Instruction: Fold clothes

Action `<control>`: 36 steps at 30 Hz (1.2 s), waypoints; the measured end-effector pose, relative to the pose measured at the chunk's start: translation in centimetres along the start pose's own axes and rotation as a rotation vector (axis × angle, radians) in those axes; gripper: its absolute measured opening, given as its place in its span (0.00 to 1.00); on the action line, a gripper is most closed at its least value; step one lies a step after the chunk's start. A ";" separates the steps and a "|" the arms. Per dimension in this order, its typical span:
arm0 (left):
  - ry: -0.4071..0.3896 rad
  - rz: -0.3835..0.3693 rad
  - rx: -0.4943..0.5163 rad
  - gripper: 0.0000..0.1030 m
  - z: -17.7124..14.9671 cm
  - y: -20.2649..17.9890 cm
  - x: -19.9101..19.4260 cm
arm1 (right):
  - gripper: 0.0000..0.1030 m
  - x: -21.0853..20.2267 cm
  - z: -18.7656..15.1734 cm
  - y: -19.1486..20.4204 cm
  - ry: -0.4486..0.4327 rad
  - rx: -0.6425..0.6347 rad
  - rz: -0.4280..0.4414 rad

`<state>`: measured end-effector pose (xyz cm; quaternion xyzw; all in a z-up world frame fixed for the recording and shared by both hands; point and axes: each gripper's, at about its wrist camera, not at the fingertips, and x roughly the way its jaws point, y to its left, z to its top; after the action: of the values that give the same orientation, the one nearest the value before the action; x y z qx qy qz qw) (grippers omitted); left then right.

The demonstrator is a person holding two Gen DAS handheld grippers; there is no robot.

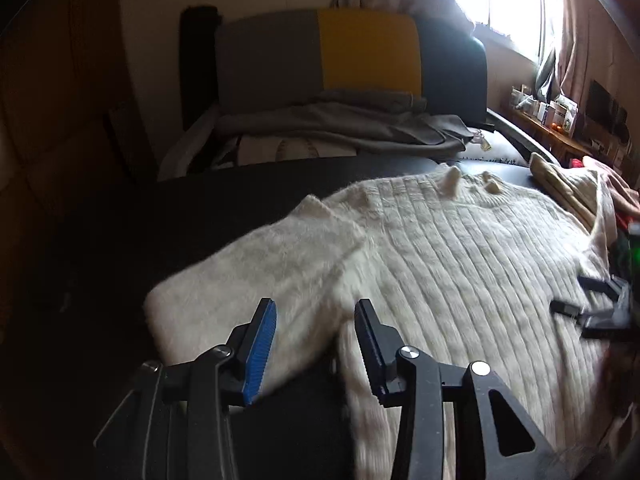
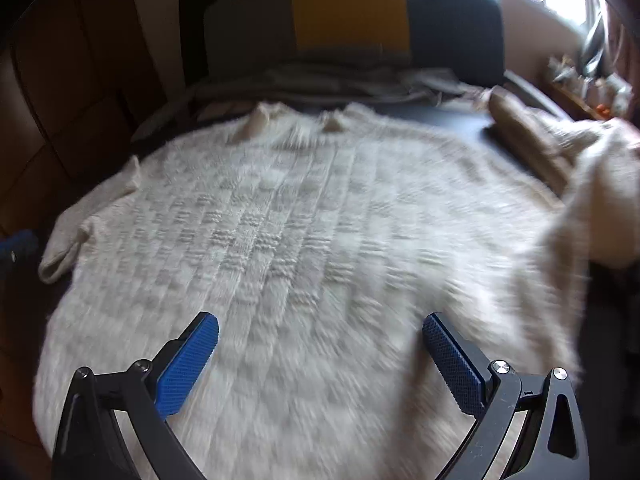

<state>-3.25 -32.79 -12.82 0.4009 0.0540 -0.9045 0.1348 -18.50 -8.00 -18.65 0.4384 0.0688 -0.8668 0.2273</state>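
Spread flat, a cream ribbed sweater [image 2: 288, 216] covers most of the dark table [image 1: 224, 192], its collar toward the far edge and its hem toward the near edge. One sleeve [image 1: 248, 264] lies folded back near the left edge, its cuff end resting on the bare dark top. Above that sleeve hangs the left gripper [image 1: 316, 320], jaws apart with nothing between them; the blue pads touch no cloth. Over the sweater's lower middle the right gripper [image 2: 320, 336] also stands wide open and empty, though the knit beneath it is blurred. Toward the right edge lies a tan knitted garment [image 1: 560, 184], just beside the sweater's shoulder. Beyond the far edge stands a chair with a grey, yellow and dark blue backrest [image 1: 360, 52], a grey cloth [image 1: 344, 124] heaped on its seat.
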 end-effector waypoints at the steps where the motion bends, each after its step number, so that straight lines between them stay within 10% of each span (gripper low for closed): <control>1: 0.022 -0.007 0.011 0.42 0.7 0.0 1.3 | 1.00 0.5 0.0 0.3 -0.003 -0.012 -0.017; 10: 0.181 0.052 0.208 0.42 2.9 -2.6 10.7 | 1.00 0.5 -0.5 -0.2 -0.039 -0.007 0.010; 14: 0.112 -0.026 -0.065 0.08 3.3 1.6 9.1 | 1.00 0.7 -0.5 -0.5 -0.047 0.000 0.027; 21: -0.124 -0.093 -0.638 0.07 -1.9 15.2 0.1 | 1.00 0.7 -0.6 -0.3 -0.045 -0.008 0.014; 33: -0.029 0.336 -1.049 0.19 -17.2 26.3 -8.6 | 1.00 0.6 -0.5 0.1 -0.036 -0.022 -0.019; 36: -0.073 0.393 -0.992 0.21 -16.1 24.3 -10.3 | 1.00 0.6 -0.5 0.1 -0.035 -0.024 -0.023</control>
<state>21.77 -50.69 -15.83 0.2598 0.3943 -0.7416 0.4765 -18.42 -8.15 -19.45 0.4196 0.0803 -0.8761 0.2237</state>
